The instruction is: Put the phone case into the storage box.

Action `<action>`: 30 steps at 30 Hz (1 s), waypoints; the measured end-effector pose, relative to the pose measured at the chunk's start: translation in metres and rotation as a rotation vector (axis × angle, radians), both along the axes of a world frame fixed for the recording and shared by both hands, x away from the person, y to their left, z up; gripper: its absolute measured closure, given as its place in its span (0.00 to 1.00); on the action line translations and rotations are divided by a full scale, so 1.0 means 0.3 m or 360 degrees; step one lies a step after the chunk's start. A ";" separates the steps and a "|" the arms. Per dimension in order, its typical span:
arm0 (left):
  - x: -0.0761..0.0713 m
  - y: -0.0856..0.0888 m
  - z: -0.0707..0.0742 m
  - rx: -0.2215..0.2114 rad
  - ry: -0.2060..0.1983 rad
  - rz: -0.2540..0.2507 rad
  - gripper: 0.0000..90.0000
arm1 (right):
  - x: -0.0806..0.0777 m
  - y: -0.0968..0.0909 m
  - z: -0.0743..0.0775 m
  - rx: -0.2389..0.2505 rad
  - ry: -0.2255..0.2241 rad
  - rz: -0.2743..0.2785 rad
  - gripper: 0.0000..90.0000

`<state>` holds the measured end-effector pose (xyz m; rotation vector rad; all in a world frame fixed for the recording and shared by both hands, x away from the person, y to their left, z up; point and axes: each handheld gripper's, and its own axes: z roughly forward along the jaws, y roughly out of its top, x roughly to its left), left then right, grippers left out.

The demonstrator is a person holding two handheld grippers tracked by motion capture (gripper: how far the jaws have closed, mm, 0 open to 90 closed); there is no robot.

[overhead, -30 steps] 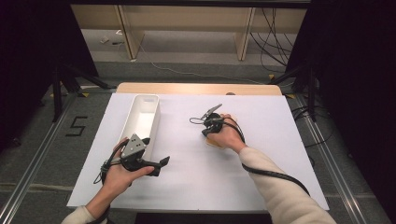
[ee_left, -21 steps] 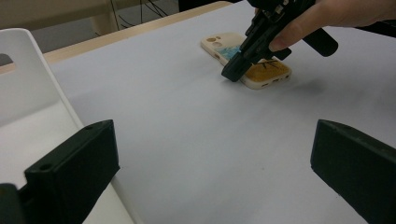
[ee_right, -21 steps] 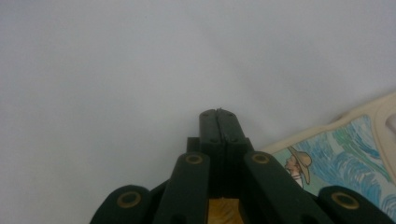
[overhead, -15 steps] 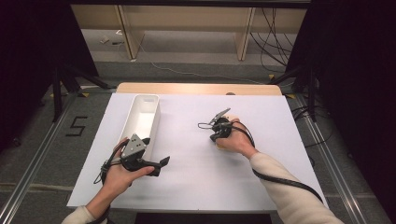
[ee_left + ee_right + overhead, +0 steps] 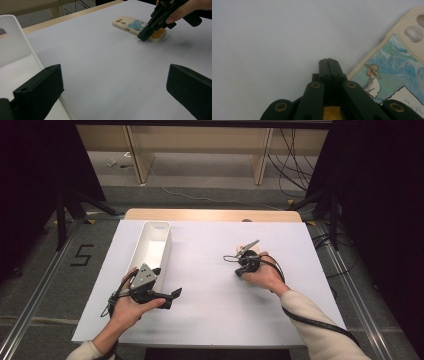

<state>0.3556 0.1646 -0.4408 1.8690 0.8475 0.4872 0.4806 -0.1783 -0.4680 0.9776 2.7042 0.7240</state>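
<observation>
Right gripper, fingers closed and empty, is resting against a phone case; left gripper is open. Case looks light, flexible; best pinched at its rim.

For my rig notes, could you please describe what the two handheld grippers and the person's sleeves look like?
Both are black two-jaw tools. The left gripper carries a grey three-cornered plate on top, and its blocky jaws have small round holes. The right gripper has brass-coloured rivets on its black links, and a black cable trails along the forearm. Both sleeves are light beige.
</observation>
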 end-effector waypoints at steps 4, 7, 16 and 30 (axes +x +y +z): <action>0.000 -0.001 0.000 -0.0001 0.0000 0.0000 0.00 | -0.010 -0.037 0.000 -0.0002 -0.0011 -0.0007 1.00; -0.001 -0.002 0.001 0.0001 -0.0001 -0.0001 0.00 | -0.020 -0.066 0.004 -0.0011 0.0002 -0.0033 1.00; -0.002 -0.005 0.001 0.0005 -0.0001 -0.0003 0.00 | -0.035 -0.152 0.008 -0.0016 0.0006 -0.0095 1.00; -0.002 -0.004 0.001 0.0008 -0.0005 -0.0004 0.00 | -0.037 -0.221 0.008 -0.0028 -0.0010 -0.0169 1.00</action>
